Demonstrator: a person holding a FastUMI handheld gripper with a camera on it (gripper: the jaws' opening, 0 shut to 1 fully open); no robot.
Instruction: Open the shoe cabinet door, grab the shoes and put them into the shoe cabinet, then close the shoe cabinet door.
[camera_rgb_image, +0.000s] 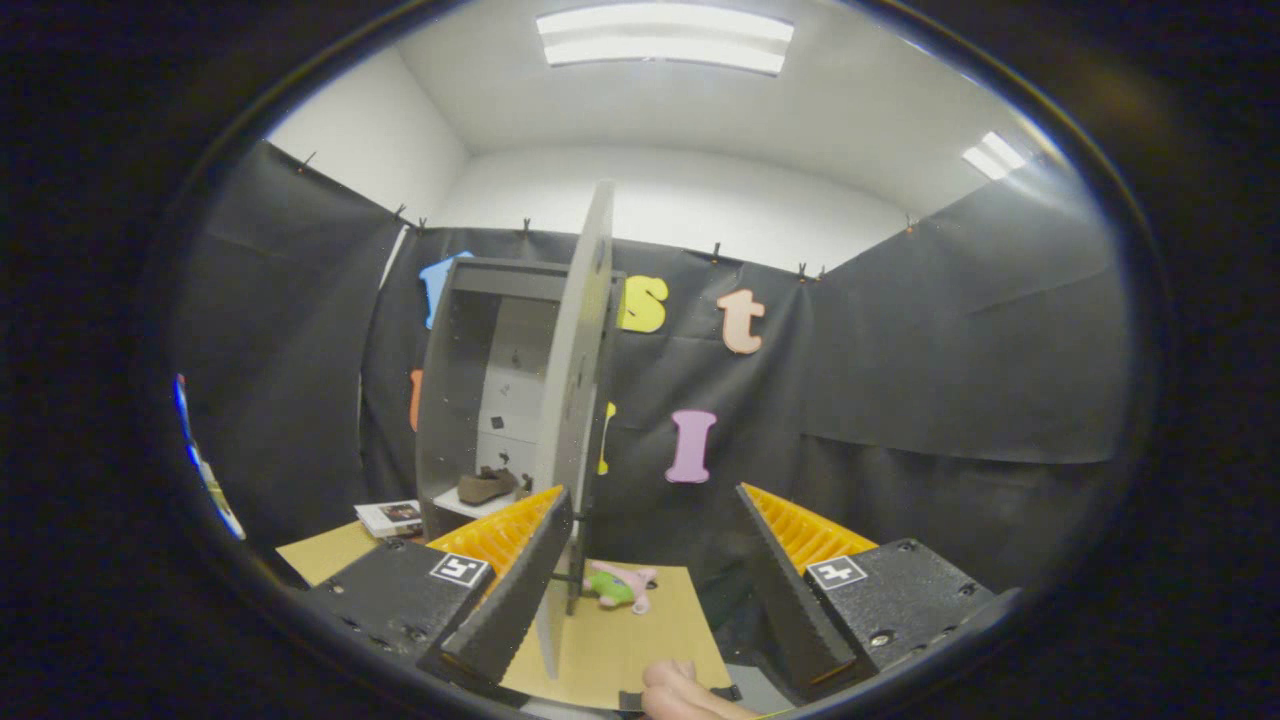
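Since the shoe (486, 485) already sits inside the cabinet (470, 400), I'd close the door (578, 400) next. My gripper (655, 575) is spread wide, empty; I'd push its near edge leftward, slowly.

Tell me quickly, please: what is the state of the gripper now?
Gripper: open, holding nothing; the cabinet door edge stands between its fingers, close to the left one.
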